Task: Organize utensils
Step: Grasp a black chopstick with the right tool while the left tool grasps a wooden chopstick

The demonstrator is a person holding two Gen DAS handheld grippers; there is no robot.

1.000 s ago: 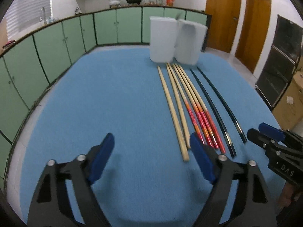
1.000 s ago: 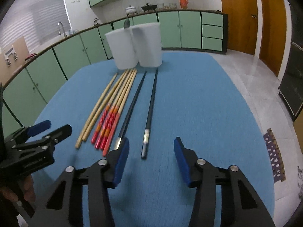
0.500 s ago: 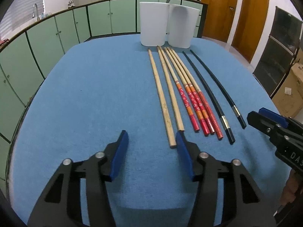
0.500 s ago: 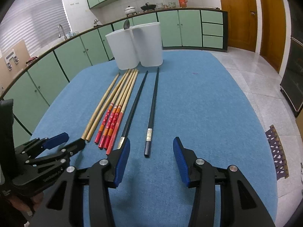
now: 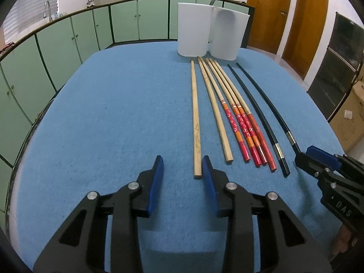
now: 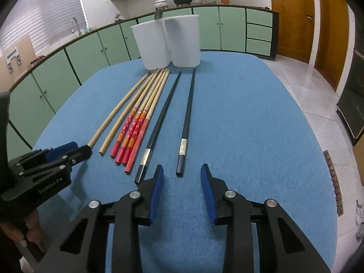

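Several chopsticks lie in a row on the blue table (image 5: 113, 113): two plain bamboo ones (image 5: 196, 118), several red-handled ones (image 5: 241, 122) and two black ones (image 5: 261, 118). Two white holders (image 5: 193, 36) stand at their far tips. My left gripper (image 5: 183, 166) is open and empty just before the near end of the leftmost bamboo chopstick, which lies beside its right finger. My right gripper (image 6: 182, 177) is open and empty, with the near end of the rightmost black chopstick (image 6: 185, 122) just in front of its gap.
The table's edge curves round on all sides, with green cabinets (image 5: 68, 38) behind and to the left. Wooden doors (image 5: 307, 16) and a cardboard box (image 5: 350, 118) are off to the right. A spoon (image 6: 158, 14) sticks out of a holder.
My left gripper has moved forward and right toward the leftmost bamboo chopstick, and its jaws have narrowed. My right gripper has moved slightly toward the black chopstick.
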